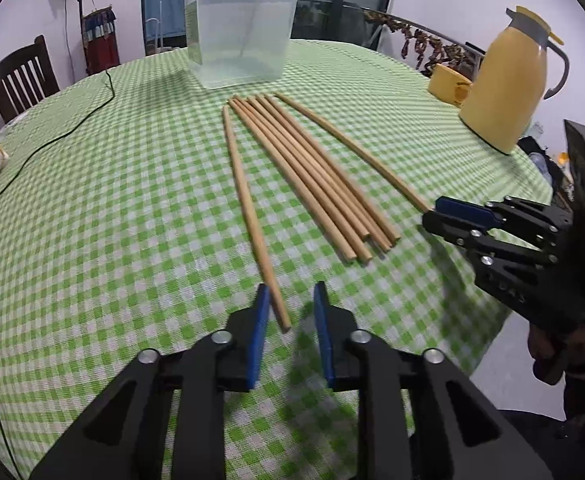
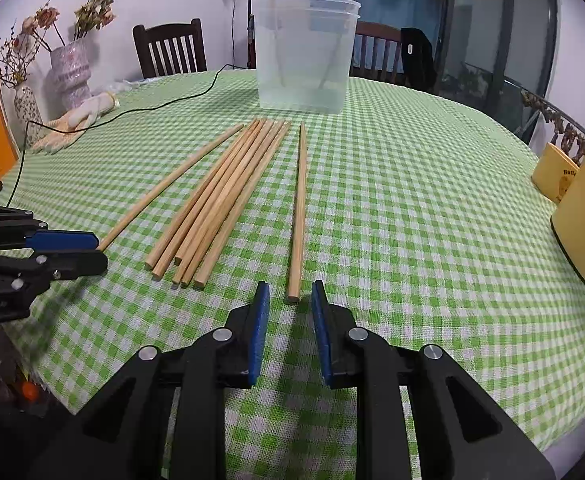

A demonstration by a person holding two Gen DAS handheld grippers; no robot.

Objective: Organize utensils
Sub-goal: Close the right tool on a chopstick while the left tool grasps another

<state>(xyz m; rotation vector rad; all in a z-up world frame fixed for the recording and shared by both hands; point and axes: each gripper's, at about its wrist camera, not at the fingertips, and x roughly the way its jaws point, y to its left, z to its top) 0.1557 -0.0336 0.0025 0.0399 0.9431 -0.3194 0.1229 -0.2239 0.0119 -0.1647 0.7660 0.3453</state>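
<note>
In the left wrist view, the left hand-held gripper [image 1: 291, 300] sits at 6 o'clock with its blue pads spread apart, and the near end of a single chopstick [image 1: 252, 216] lies between them, close against the left pad, though no squeeze shows. That stick runs up toward 12 o'clock over the green checked surface [image 1: 112, 220]. Just to its right, toward 1 o'clock, a bundle of chopsticks [image 1: 312, 176] lies side by side and touching. Farther right another lone chopstick [image 1: 348, 148] slants to 3 o'clock, where its near end meets the tip of the right hand-held gripper [image 1: 432, 210].

In the right wrist view, the right hand-held gripper [image 2: 290, 300] also has its pads parted, holding nothing; the end of that lone chopstick [image 2: 298, 212] rests just beyond the gap, apart from both pads. The bundle [image 2: 216, 200] lies at 11 o'clock, the other single stick [image 2: 172, 184] beyond it, its near end at the left hand-held gripper [image 2: 96, 246] at 9 o'clock.

Farther off at 12 o'clock stands a clear plastic container [image 2: 306, 54] with two chopsticks leaning inside. A yellow jug [image 1: 504, 84] stands at 2 o'clock in the left view. A black cable [image 1: 52, 136] and a white glove [image 2: 80, 116] lie toward 10 o'clock.
</note>
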